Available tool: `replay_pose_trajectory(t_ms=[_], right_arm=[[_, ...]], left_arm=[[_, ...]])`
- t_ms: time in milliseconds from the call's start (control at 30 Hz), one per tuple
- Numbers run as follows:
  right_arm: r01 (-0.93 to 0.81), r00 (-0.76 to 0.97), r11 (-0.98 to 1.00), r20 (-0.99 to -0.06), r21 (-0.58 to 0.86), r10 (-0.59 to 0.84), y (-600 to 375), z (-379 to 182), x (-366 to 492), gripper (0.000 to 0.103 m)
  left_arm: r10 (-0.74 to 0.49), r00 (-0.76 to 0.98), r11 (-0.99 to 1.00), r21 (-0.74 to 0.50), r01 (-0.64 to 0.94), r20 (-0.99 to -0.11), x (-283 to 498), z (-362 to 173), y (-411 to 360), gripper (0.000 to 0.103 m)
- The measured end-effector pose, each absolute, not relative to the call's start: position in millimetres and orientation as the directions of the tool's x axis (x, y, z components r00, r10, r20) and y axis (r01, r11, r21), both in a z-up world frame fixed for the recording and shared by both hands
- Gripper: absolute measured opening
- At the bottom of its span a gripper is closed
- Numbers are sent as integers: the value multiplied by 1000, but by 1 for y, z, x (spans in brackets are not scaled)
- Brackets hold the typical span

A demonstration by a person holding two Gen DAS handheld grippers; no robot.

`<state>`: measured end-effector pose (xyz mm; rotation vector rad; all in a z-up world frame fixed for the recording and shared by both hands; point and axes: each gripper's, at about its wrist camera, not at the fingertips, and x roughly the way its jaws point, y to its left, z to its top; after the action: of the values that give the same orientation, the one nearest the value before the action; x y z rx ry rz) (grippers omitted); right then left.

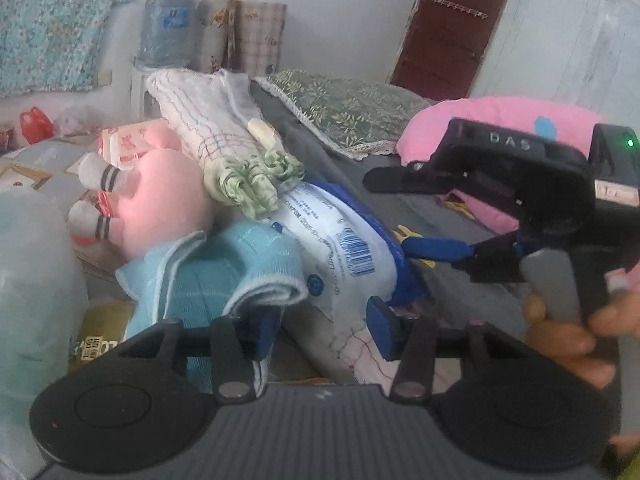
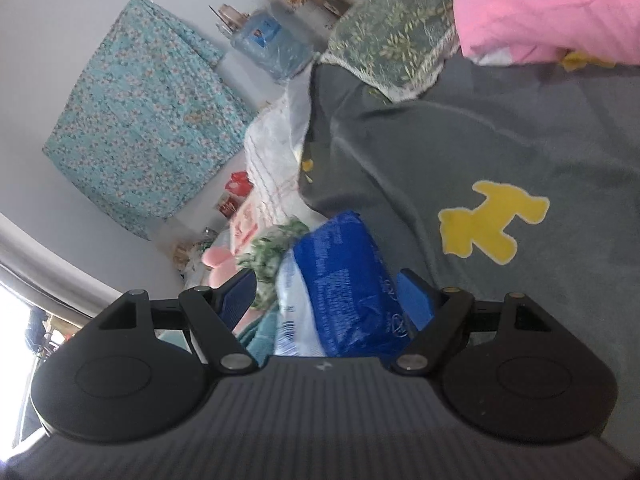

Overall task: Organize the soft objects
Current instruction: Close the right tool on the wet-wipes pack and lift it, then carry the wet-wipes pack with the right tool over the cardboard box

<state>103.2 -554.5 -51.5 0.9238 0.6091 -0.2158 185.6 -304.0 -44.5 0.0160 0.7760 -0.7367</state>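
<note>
A blue-and-white soft pack point(image 1: 340, 248) lies on the bed among soft things: a light blue knitted cloth point(image 1: 224, 280), a pink plush with sock feet point(image 1: 160, 204) and a green ruffled cloth point(image 1: 256, 180). My left gripper point(image 1: 322, 332) hovers low over them, open; its left finger touches the light blue cloth, and pale cloth shows in the gap. My right gripper point(image 1: 388, 212) reaches in from the right. In its own view the right gripper point(image 2: 326, 290) straddles the pack point(image 2: 344, 280), open, with a gap on the left side.
A checked white cloth point(image 1: 200, 128) leans behind the pile. A green leafy pillow point(image 1: 348, 116) and a pink cushion point(image 1: 500, 120) lie further back on the grey blanket point(image 2: 480, 140). A translucent plastic container point(image 1: 32, 280) stands at the left. A hand point(image 1: 568, 328) holds the right gripper.
</note>
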Motion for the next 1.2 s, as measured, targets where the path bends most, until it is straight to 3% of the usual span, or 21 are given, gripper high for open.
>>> replay_pose_trajectory(t_ms=[133, 300, 467, 733, 933, 1200], right_arm=[[412, 799, 598, -588, 688, 127, -555, -65, 112, 75], [379, 796, 645, -589, 664, 138, -548, -69, 115, 56], [370, 801, 680, -588, 633, 111, -536, -63, 105, 47], [393, 831, 635, -552, 664, 62, -526, -46, 61, 45], [335, 879, 634, -473, 697, 56, -494, -14, 24, 45], [134, 879, 521, -344, 843, 329, -424, -22, 11, 45]], left_arm=[[-599, 464, 748, -249, 615, -653, 194, -51, -314, 49], [-614, 422, 733, -284, 618, -667, 201, -54, -322, 49], [-630, 391, 720, -316, 617, -671, 193, -54, -318, 51], [-686, 336, 657, -353, 666, -645, 165, -38, -298, 53], [-743, 307, 601, -390, 698, -595, 144, -21, -268, 55], [-779, 325, 587, -442, 679, -536, 107, -10, -177, 65]])
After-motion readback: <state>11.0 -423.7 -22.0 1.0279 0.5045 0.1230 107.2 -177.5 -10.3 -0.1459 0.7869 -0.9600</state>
